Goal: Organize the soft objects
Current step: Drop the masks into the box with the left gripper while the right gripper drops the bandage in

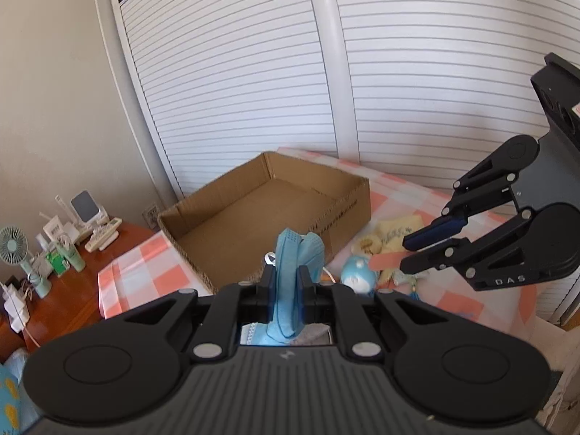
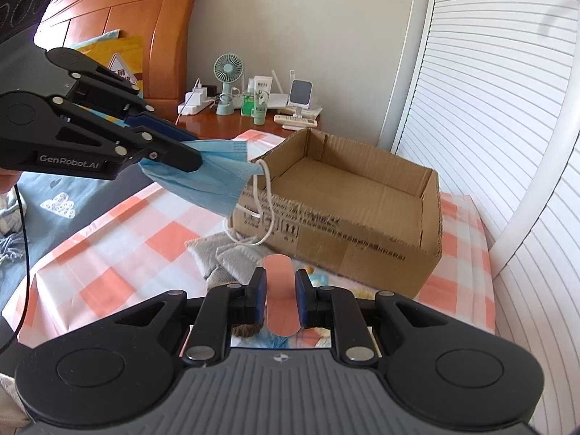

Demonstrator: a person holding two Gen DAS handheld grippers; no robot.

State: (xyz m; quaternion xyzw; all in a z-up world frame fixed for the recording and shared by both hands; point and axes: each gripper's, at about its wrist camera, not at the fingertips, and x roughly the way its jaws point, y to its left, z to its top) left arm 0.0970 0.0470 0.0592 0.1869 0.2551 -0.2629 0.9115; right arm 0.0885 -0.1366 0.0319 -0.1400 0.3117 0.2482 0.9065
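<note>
Claws (image 1: 286, 282) (image 2: 281, 290): two; one mask (image 2: 214, 177), one box (image 2: 362, 217).

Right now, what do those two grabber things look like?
Both are black plastic. The left gripper has white "GenRobot.AI" lettering and a thin black cable hanging below. The right gripper reads "DAS". Each has round discs, silver rivets, blue pads on the fingers and a ribbed grey body.

A home bedroom: wooden headboard (image 2: 119, 18), bedside table (image 2: 224, 123) with small fan (image 2: 227, 69), louvred wardrobe doors (image 1: 232, 83).
</note>
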